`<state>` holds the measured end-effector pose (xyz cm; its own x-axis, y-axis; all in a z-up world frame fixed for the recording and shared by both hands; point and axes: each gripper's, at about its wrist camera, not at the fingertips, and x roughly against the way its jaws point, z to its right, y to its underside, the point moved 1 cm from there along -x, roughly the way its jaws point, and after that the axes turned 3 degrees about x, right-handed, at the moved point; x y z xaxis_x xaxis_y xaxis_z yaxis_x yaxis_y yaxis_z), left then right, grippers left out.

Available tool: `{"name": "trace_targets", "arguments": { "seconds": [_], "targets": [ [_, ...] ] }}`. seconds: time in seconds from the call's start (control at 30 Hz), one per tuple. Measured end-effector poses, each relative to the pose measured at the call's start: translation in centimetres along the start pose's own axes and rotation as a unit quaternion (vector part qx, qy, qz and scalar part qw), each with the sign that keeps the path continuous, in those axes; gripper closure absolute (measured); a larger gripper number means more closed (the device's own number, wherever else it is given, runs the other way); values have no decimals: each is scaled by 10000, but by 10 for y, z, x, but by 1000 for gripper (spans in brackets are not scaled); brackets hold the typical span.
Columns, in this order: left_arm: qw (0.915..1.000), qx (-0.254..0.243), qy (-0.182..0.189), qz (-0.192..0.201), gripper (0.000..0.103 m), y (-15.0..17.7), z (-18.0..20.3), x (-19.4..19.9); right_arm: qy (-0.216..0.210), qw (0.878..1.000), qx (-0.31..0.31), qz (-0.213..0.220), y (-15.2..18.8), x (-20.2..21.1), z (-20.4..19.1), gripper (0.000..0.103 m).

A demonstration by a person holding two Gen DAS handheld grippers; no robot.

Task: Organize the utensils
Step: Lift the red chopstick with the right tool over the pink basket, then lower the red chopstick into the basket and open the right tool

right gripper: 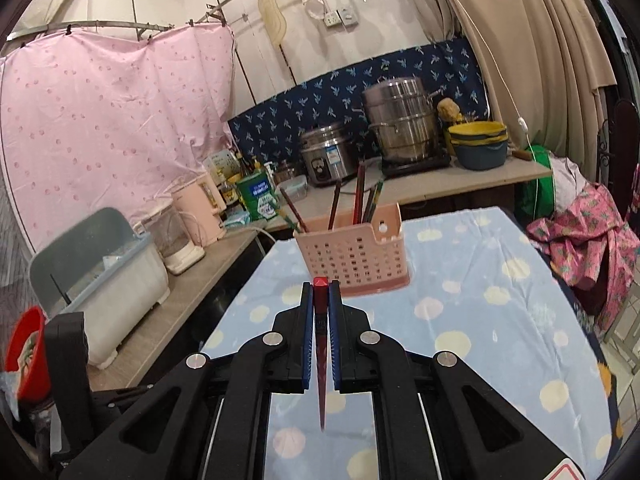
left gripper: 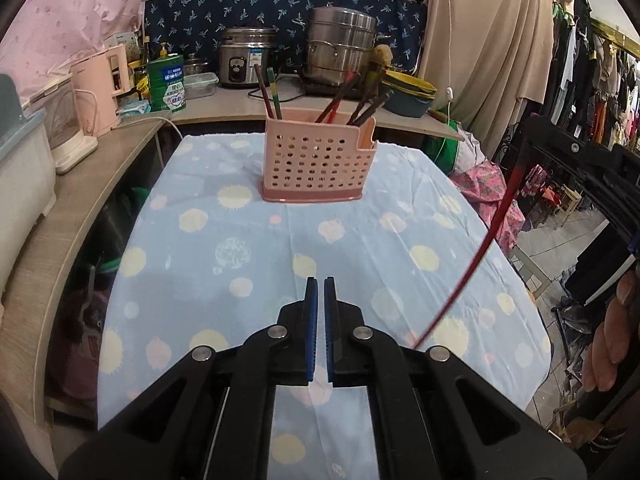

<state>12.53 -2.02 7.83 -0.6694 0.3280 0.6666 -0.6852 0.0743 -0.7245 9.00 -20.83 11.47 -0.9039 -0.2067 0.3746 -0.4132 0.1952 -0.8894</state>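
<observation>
Right gripper (right gripper: 321, 304) jaws clamp red chopstick (right gripper: 321, 360), holder (right gripper: 354, 256) at 12 o'clock on desk (right gripper: 480, 320) (several chopsticks already in). Left gripper (left gripper: 321, 300) jaws closed, empty. Insertion remains.

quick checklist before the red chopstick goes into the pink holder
1. Right gripper shut on the red chopstick: ok.
2. Chopstick's lower tip free of the spotted tablecloth: ok, it hangs in the air.
3. Pink utensil holder upright on the cloth: ok.
4. Room inside among the chopsticks already standing there: cannot tell from this angle.
5. Left gripper shut, nothing between its pads: ok.
6. Cloth between gripper and holder bare: ok.
</observation>
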Motion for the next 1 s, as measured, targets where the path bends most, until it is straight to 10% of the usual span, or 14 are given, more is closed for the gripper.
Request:
{"name": "trace_targets", "arguments": {
  "seconds": [0.6,1.0],
  "targets": [
    [9978,81,-168,635,100,-173,-2,-54,208,9951,-142,956,-166,-92,25,96],
    [9992,212,-74,327,100,-209,-11,-119,504,9915,159,1193,-209,-161,23,96]
  ]
}}
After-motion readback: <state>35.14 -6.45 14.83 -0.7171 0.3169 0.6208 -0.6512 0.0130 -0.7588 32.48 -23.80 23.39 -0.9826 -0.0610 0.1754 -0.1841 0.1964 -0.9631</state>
